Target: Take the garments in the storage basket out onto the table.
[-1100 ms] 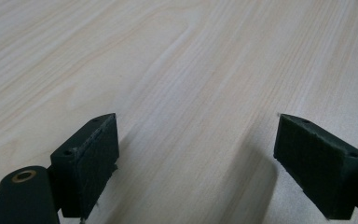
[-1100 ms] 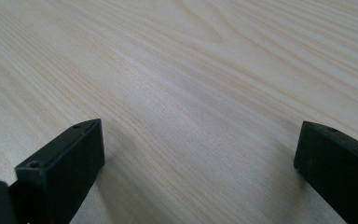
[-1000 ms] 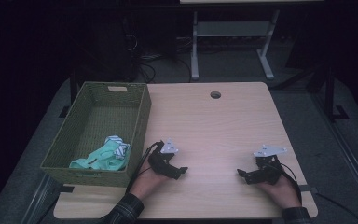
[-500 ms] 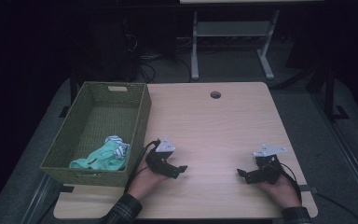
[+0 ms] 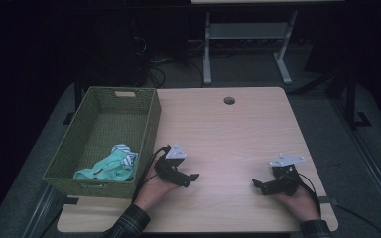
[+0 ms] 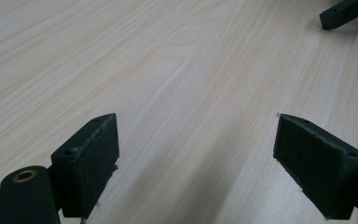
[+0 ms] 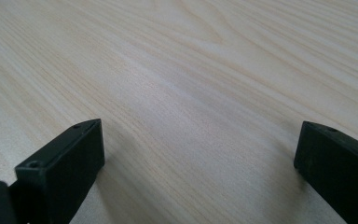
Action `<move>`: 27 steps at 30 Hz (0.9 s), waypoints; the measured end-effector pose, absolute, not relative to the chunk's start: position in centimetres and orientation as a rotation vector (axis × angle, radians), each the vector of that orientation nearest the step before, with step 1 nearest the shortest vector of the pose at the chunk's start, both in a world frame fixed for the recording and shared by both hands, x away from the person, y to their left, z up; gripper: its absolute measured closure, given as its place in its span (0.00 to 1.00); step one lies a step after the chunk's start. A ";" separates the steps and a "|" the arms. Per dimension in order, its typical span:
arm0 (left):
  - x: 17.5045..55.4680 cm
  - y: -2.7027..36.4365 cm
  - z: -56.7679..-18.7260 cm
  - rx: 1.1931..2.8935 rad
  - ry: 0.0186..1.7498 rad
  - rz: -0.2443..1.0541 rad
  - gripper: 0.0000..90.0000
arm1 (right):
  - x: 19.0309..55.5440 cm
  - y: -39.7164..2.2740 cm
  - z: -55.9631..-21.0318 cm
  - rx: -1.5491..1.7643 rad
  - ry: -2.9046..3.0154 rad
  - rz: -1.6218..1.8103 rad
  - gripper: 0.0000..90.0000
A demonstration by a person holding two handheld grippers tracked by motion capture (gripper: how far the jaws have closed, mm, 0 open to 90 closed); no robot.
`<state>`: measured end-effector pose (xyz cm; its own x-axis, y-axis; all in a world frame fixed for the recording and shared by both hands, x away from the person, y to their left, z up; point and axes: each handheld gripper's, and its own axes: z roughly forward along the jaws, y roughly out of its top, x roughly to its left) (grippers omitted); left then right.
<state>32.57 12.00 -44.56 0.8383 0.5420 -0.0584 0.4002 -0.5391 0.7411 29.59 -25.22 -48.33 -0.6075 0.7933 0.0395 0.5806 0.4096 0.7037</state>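
mint cloth (image 5: pixel 106 167) lies in the wicker basket (image 5: pixel 149 130); both left gripper (image 5: pixel 192 177) and right gripper (image 5: pixel 256 184) gape empty.

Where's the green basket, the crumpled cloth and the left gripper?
green basket (image 5: pixel 151 130): high view, its right wall.
crumpled cloth (image 5: pixel 110 166): high view, its mint-green middle.
left gripper (image 5: pixel 192 177): high view, between its fingertips.

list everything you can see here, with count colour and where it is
woven rectangular basket: 1, olive green, left part of the table
crumpled cloth: 1, mint green with a striped patch, near end of the basket
wooden table: 1, light wood, round hole near its far edge
metal frame stand: 1, pale grey, on the floor beyond the table
left gripper: 1, black, jaws open, on the table beside the basket
right gripper: 1, black, jaws open, near right part of the table
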 end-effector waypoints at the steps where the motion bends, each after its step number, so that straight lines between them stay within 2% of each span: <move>1: 32.6 12.0 -44.6 2.211 0.684 0.226 0.15 | 29.6 -25.2 -48.3 1.194 2.369 1.003 0.02; 27: 32.3 12.0 -42.1 2.229 0.687 0.231 0.15 | 29.6 -25.2 -48.3 1.195 2.368 1.003 0.01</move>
<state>32.34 12.00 -42.13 0.8378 0.5437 -0.0506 0.4025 -0.5524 0.7300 29.59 -25.21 -48.33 -0.6069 0.7938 0.0398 0.5808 0.4088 0.7040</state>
